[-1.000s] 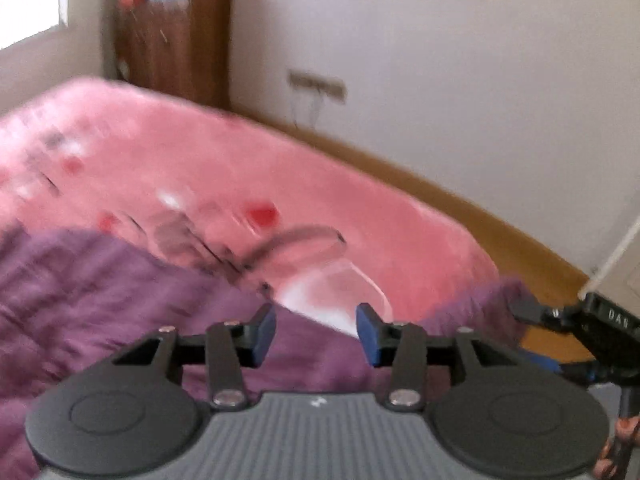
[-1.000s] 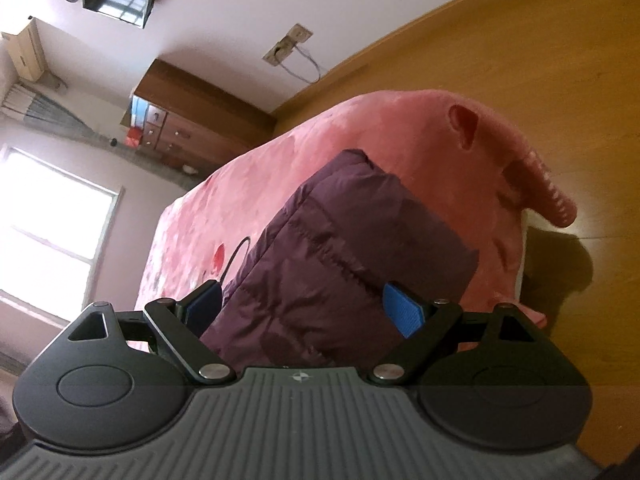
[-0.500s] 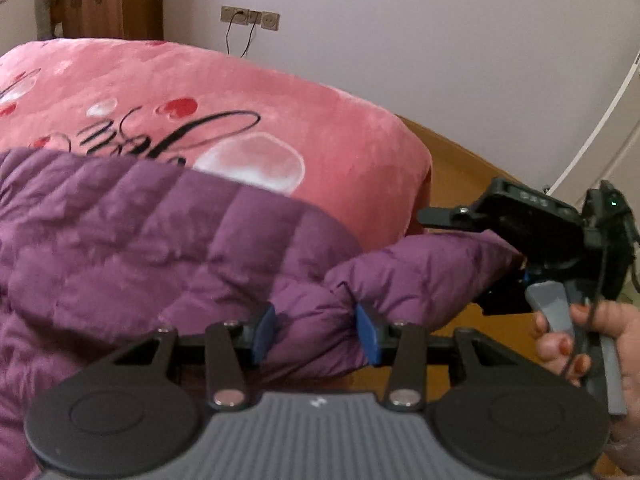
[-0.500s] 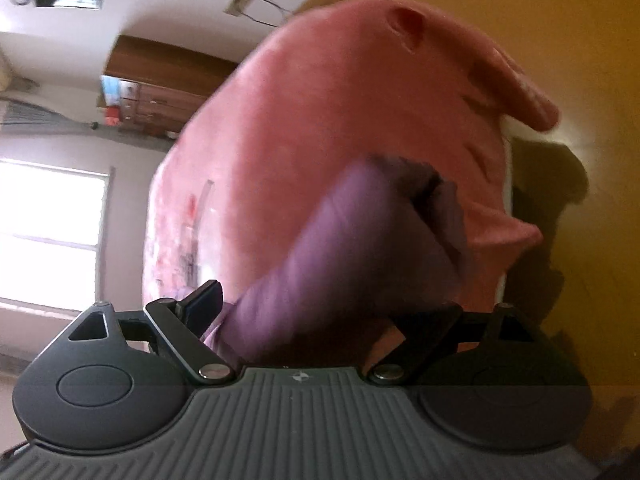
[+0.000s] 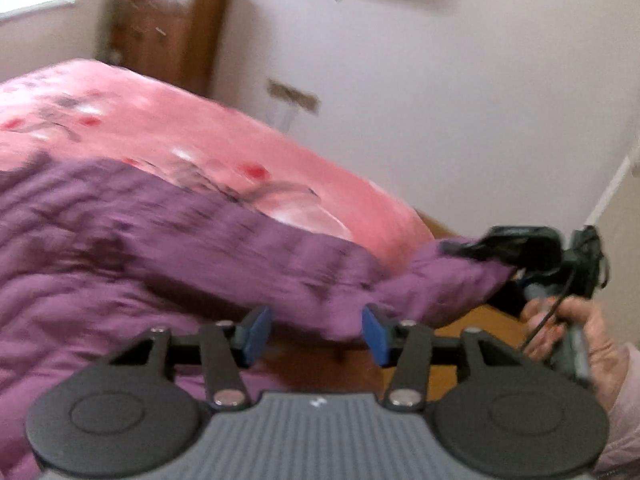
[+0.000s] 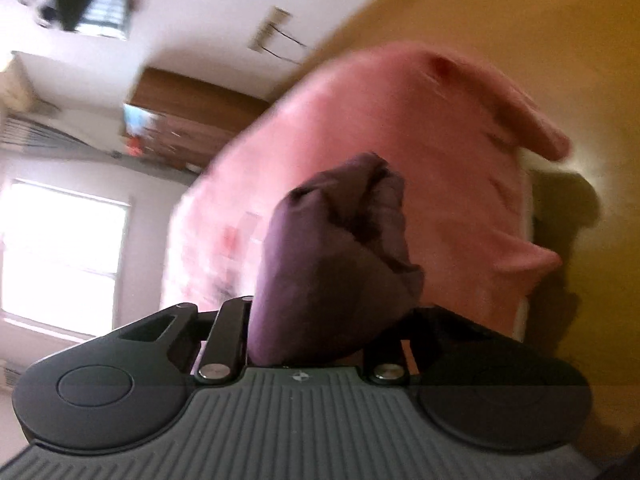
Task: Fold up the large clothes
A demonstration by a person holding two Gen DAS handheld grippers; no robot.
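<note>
the right hand-held gripper [image 6: 320,332] had just been closing and now pinched a bunched end of the purple quilted jacket [image 5: 168,248], the fabric bulging out past its jaws. the left hand-held gripper [image 5: 314,334] had just been opening; its blue pads [image 5: 256,330] stood spread with nothing pressed between them, the jacket's lower edge hanging just beyond them. the step in hand looked like taking a second hold along that edge. to do it well, the left hand-held gripper should probably slide in under the hem so both layers sit between the pads before closing, while the right keeps the sleeve end taut and level, so the fold comes over straight rather than twisted. the padding is thick and slippery, so a shallow bite would likely pull free. the jacket lay spread across the near part of the bed, on the pink blanket [image 5: 208,148], with one end lifted off the bed's corner toward the person's hand [image 5: 572,324]. it was puffy, stitched in bands, a dull plum colour, and blurred here.
</note>
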